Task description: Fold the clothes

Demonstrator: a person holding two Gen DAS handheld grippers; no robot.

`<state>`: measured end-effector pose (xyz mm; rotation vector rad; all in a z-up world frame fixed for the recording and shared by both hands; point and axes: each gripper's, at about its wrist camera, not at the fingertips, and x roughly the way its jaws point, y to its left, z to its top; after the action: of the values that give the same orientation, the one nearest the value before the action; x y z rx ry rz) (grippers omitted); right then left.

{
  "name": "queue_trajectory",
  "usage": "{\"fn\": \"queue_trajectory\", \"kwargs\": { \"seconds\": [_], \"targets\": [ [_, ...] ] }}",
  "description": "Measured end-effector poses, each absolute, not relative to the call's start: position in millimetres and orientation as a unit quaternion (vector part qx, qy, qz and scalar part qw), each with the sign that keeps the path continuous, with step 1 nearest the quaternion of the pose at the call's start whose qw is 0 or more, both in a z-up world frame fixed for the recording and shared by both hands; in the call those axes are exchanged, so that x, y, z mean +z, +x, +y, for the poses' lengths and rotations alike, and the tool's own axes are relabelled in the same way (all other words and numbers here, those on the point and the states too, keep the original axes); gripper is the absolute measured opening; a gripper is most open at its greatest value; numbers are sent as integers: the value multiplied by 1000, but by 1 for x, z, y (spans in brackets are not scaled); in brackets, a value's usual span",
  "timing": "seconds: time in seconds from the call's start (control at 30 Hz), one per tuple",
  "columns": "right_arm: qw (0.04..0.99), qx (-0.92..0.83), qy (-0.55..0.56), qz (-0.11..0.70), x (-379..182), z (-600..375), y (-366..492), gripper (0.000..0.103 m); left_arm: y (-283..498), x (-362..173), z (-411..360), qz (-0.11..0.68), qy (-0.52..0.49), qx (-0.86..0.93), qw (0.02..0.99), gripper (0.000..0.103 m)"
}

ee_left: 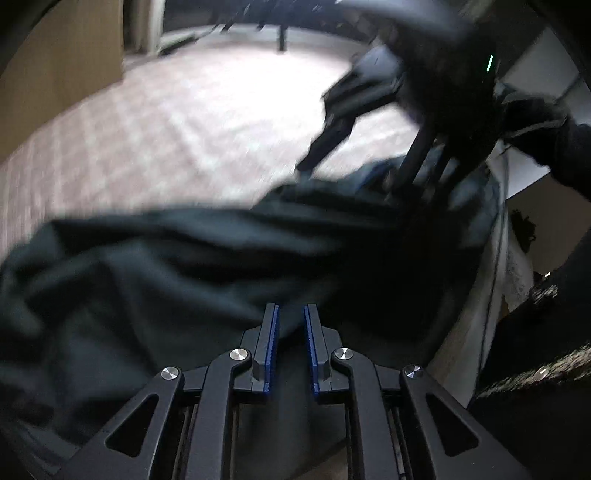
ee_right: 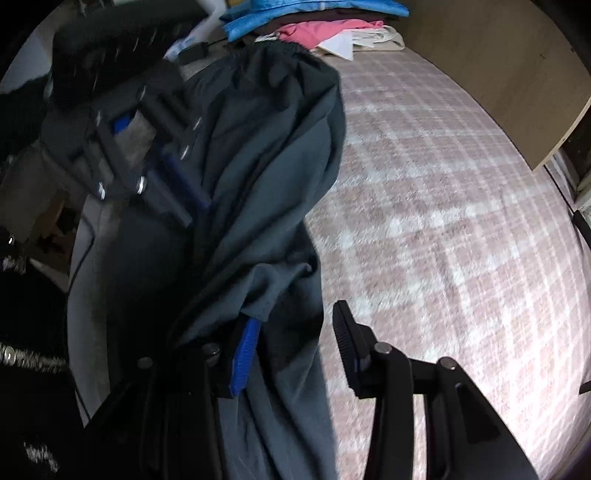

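Two hand-held grippers work one dark teal fabric garment point(ee_right: 258, 184) sprawled along the pink checked bed point(ee_right: 443, 221). Left hand-held gripper point(ee_left: 291, 314), jaws slightly apart, noses the cloth at six o'clock; right hand-held gripper point(ee_right: 295, 328) gapes wide, cloth draped over one finger, likely re-gripping for a fold.

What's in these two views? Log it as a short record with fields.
surface: bed with pink plaid cover
garment: dark grey trousers, crumpled, not yet folded
left gripper: narrow gap between its pads, cloth bunched in front; grip unclear
right gripper: open, cloth draped over one finger
background: pile of blue, pink and white clothes at the far end of the bed
image quality: motion blur in both views
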<state>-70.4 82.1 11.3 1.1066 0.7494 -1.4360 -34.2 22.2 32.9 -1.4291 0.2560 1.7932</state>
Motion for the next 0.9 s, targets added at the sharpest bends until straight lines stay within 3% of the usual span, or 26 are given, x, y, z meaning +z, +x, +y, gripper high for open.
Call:
{"fn": "queue_trajectory", "kwargs": {
  "seconds": [0.03, 0.2, 0.3, 0.43, 0.47, 0.5, 0.53, 0.57, 0.67, 0.7, 0.73, 0.77, 0.83, 0.9],
  "targets": [
    [555, -609, 472, 313, 9, 79, -76, 3, -33, 30, 20, 98, -567, 711, 404, 13],
    [504, -659, 483, 280, 3, 86, -126, 2, -28, 27, 10, 90, -567, 711, 405, 16],
    [374, -747, 511, 203, 7, 119, -196, 5, -23, 24, -4, 91, -566, 712, 405, 16],
    [380, -745, 517, 182, 23, 138, -194, 6, -18, 30, -25, 97, -565, 711, 407, 17],
    [395, -734, 521, 186, 25, 138, -184, 9, -22, 32, -28, 97, -565, 711, 407, 17],
    [409, -723, 524, 190, 27, 137, -174, 23, -25, 33, -32, 96, -566, 710, 407, 17],
    [423, -711, 527, 193, 29, 137, -164, 45, -25, 33, -39, 97, -566, 710, 408, 17],
    [437, -700, 530, 197, 32, 137, -154, 53, -23, 32, -31, 98, -566, 710, 408, 17],
    [464, -668, 548, 196, 26, 130, -131, 54, -16, 29, -10, 103, -566, 710, 406, 17],
    [463, -661, 560, 187, 15, 124, -129, 46, -14, 30, -6, 105, -566, 710, 405, 17],
    [458, -655, 571, 187, 5, 120, -130, 16, -14, 31, -8, 107, -567, 710, 404, 18],
    [456, -659, 569, 188, 17, 134, -110, 8, -13, 33, -6, 109, -569, 711, 399, 18],
    [447, -676, 563, 161, 25, 146, -120, 5, -16, 45, -20, 107, -557, 739, 364, 19],
    [440, -686, 568, 117, 33, 162, -133, 5, -21, 60, -53, 99, -542, 777, 306, 30]
  ]
}}
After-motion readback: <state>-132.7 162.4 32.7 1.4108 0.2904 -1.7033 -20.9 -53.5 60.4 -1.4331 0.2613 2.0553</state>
